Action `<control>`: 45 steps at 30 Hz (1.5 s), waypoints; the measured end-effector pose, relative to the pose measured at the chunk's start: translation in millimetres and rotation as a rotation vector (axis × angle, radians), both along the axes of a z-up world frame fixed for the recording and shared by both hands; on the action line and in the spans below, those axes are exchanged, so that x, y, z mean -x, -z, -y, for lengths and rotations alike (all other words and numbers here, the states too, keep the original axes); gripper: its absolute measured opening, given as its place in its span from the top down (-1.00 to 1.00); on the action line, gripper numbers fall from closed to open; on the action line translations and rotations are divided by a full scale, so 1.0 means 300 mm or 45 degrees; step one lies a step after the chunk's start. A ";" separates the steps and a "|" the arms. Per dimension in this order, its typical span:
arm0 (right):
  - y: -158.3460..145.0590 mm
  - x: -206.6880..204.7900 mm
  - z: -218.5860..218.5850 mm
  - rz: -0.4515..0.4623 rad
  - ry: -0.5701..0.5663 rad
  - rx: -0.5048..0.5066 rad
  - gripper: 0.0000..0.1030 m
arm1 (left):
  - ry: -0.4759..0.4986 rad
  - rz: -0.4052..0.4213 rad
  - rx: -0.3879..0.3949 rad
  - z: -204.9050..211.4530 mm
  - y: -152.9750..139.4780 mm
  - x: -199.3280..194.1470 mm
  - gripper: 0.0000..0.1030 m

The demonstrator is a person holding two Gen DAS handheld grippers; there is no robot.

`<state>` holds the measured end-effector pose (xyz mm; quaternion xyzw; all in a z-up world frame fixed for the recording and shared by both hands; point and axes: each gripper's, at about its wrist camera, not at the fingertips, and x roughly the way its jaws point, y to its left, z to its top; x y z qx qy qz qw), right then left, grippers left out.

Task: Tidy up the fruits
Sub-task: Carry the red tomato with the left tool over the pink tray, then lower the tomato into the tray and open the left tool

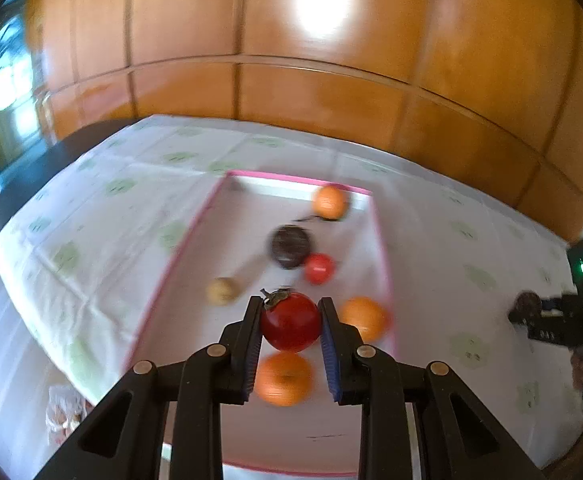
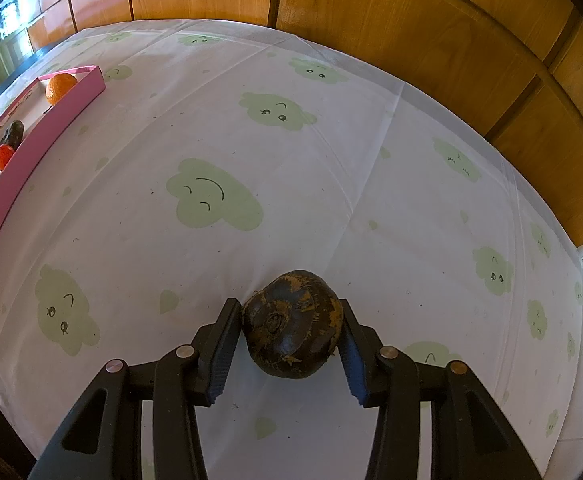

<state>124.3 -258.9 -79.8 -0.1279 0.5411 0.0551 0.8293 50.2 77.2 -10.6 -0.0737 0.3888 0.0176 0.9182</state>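
Note:
My left gripper is shut on a red tomato-like fruit with a dry green stem, held above the near part of the pink-rimmed tray. In the tray lie three oranges, a dark round fruit, a small red fruit and a pale yellow one. My right gripper is shut on a dark brown round fruit, low over the tablecloth, well to the right of the tray. The left wrist view also catches the right gripper at its right edge.
A white tablecloth with green cloud faces covers the table. Wooden wall panels run close behind its far edge. A crumpled plastic bag lies below the table's left side. The tray's pink wall stands up from the cloth.

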 end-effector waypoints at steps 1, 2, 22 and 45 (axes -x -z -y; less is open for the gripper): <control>0.000 0.000 -0.001 0.000 -0.001 0.002 0.08 | -0.028 -0.005 0.018 -0.043 0.002 0.004 0.47; -0.001 0.001 -0.001 0.001 -0.002 0.003 0.08 | -0.042 -0.010 0.032 -0.072 0.004 0.006 0.47; -0.003 0.001 -0.002 0.003 -0.002 0.013 0.08 | -0.083 -0.136 0.058 -0.152 0.151 -0.079 0.45; -0.005 0.009 -0.019 0.019 0.023 0.036 0.08 | -0.036 -0.009 -0.073 -0.046 0.020 0.049 0.31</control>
